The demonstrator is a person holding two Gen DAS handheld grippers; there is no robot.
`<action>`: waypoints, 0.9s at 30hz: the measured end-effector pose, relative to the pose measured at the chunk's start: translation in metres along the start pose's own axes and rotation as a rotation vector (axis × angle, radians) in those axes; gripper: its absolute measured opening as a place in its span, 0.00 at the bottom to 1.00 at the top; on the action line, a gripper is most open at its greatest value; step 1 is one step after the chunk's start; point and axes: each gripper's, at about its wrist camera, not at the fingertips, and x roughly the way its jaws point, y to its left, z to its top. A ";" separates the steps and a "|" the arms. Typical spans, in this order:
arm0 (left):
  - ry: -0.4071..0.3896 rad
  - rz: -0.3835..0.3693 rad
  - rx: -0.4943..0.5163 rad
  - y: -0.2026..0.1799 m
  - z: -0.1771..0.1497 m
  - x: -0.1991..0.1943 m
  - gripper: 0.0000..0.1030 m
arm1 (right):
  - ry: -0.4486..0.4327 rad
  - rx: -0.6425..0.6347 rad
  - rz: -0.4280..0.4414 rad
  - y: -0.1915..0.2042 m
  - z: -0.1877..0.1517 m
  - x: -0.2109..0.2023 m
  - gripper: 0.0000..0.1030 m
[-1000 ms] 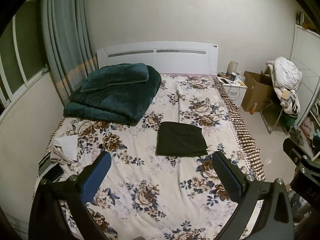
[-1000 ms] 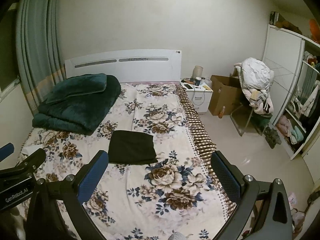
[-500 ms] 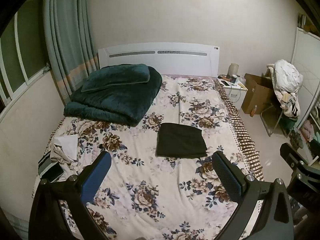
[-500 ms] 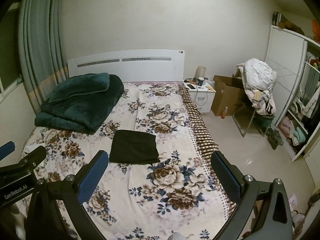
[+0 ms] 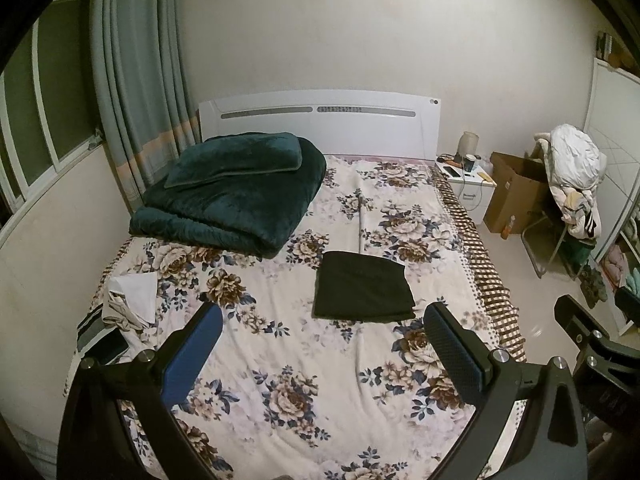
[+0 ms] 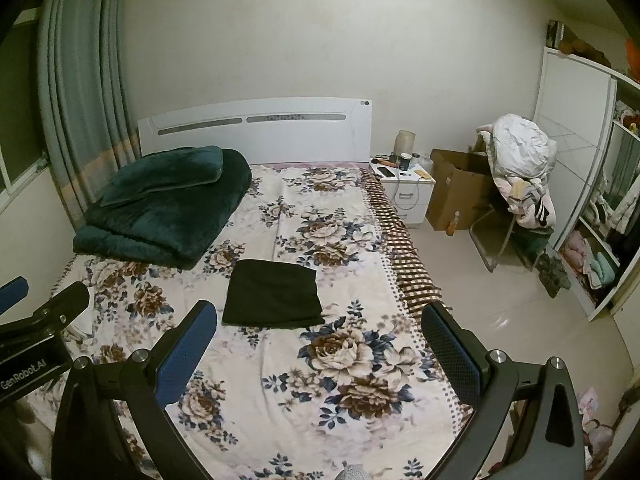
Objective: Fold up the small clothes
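Folded dark garment [image 5: 363, 293], one item: lies flat on the floral bedsheet [image 5: 304, 364] near mid-bed, edges squared; type of garment not determinable.
Left gripper [image 5: 322, 354]: spread wide, nothing held, raised over the foot of the bed, well short of the garment.
Right gripper [image 6: 320, 354]: likewise spread, nothing between the pads, hanging over the bed's right half. Each gripper's tip shows at the edge of the other's view, cut off by the frame.
Small clothes pile [image 5: 130, 300], white and beige: at the bed's left edge, partly overhanging; pieces not separable.
Dark green quilt [image 5: 236, 196] with matching pillow on top, by the white headboard [image 5: 320, 120].
Nightstand [image 6: 404, 190]: carries a cup, a phone and small items too blurred to list.
Cardboard box [image 6: 456, 192]: open, contents hidden.
Chair [image 6: 516, 216]: heaped with clothes, a white bundle uppermost.
Wardrobe shelves [image 6: 596, 256]: hold folded items, cropped at the frame.
Writing: "GenRobot.AI" on the left gripper's body, right wrist view.
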 end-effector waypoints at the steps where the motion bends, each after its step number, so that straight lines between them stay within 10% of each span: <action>1: -0.001 0.002 0.001 0.000 0.000 0.000 1.00 | 0.002 0.000 0.002 0.001 -0.001 0.001 1.00; 27: -0.002 -0.007 0.000 -0.001 0.005 0.001 1.00 | -0.003 0.004 -0.002 -0.001 0.002 0.006 1.00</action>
